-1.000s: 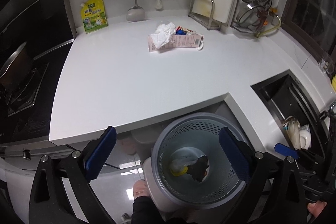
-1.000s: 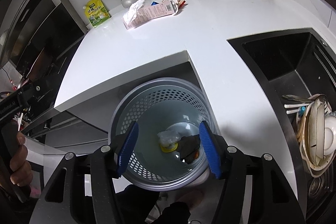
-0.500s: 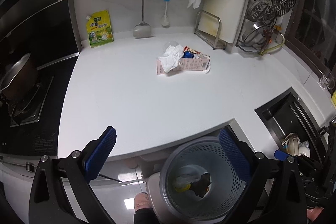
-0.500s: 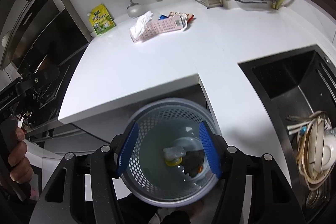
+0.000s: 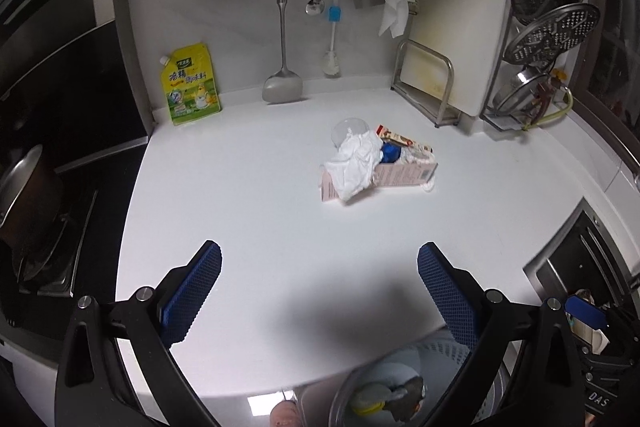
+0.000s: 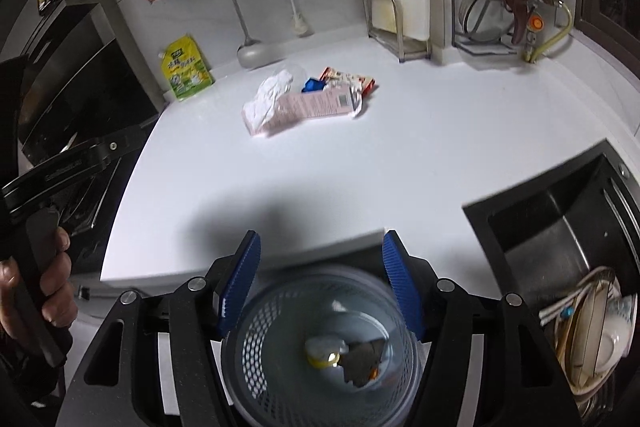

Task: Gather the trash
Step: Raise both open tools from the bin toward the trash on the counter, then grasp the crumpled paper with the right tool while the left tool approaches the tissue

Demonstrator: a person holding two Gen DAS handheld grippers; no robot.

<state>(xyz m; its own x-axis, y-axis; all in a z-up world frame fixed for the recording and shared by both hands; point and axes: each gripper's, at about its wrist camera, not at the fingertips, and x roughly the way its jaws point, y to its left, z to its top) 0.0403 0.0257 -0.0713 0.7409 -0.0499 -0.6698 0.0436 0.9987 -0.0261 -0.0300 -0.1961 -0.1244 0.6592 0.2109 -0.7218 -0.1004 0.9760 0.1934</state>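
Collecting trash, part done

Some scraps lie in the bin under my right gripper; both my grippers are released, empty; the trash pile waits far ahead of my fingers.

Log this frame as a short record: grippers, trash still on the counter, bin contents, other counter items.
left gripper: open, empty, over the counter
right gripper: open, nothing between the fingers, above the bin
trash on counter: pink carton, white tissue, blue piece, snack wrapper, piled together
bin: below the counter edge, holds a yellow-and-white item and a dark scrap
other: yellow pouch against the wall
sink: dishes inside
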